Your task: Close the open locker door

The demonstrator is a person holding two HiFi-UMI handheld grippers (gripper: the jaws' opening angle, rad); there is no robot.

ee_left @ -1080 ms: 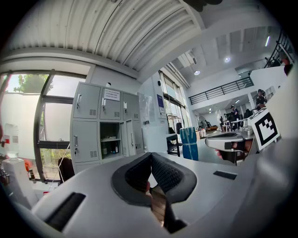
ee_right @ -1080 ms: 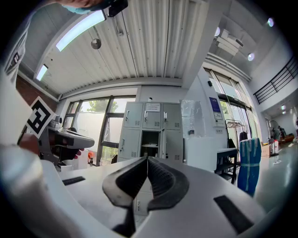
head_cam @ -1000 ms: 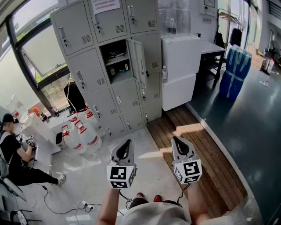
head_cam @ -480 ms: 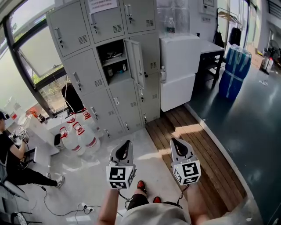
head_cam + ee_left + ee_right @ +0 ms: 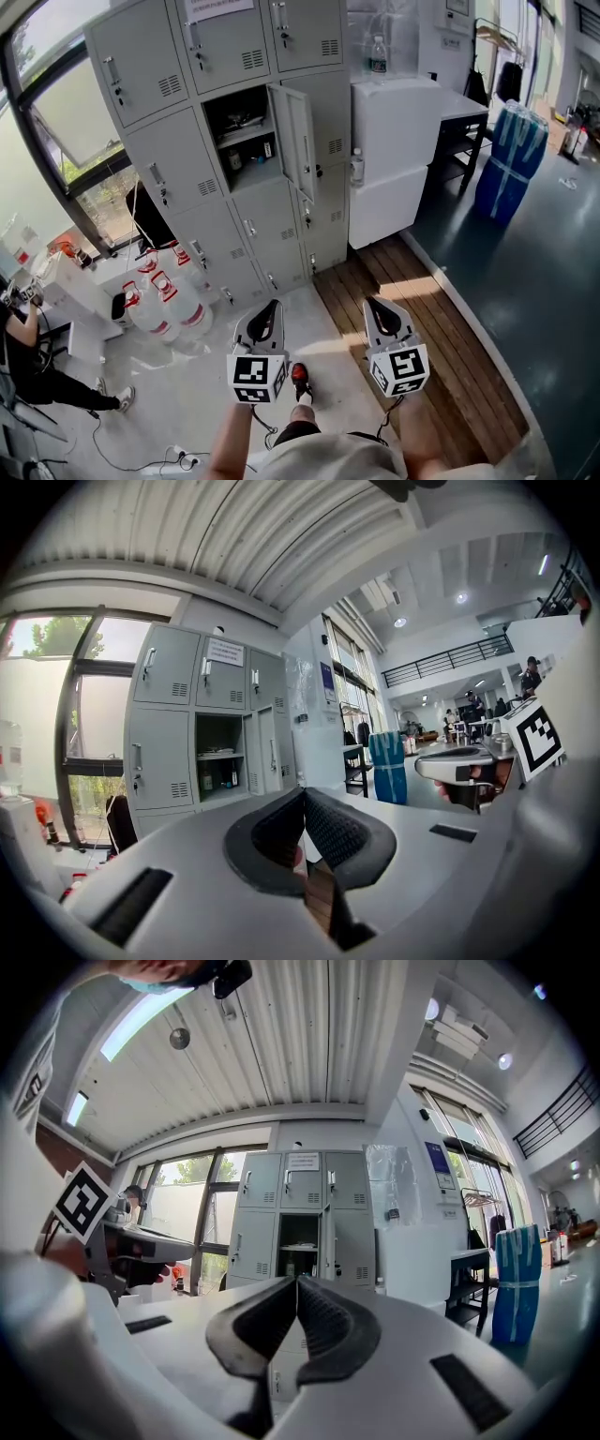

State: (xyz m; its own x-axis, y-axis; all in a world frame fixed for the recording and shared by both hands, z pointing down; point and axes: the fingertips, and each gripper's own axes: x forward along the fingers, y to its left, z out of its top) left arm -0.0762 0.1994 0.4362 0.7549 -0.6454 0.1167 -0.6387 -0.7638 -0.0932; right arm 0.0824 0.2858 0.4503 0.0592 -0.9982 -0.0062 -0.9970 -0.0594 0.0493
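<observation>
- Locker door (image 5: 293,141), upper centre of the head view, stands swung out at the right edge of its open compartment.
- Paper notice (image 5: 221,7) on the top locker: print unreadable.
- Left tongs (image 5: 270,309) and right tongs (image 5: 379,307), lower centre: both closed, empty.
- Bare floor (image 5: 309,314) lies between the tongs and the lockers.

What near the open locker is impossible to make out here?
- Head view: small items inside the open grey metal locker, too small and shadowed.
- Head view: white paper notice above, cut by the top edge.
- Right gripper view: lower lockers, mostly hidden behind the shut claw.
</observation>
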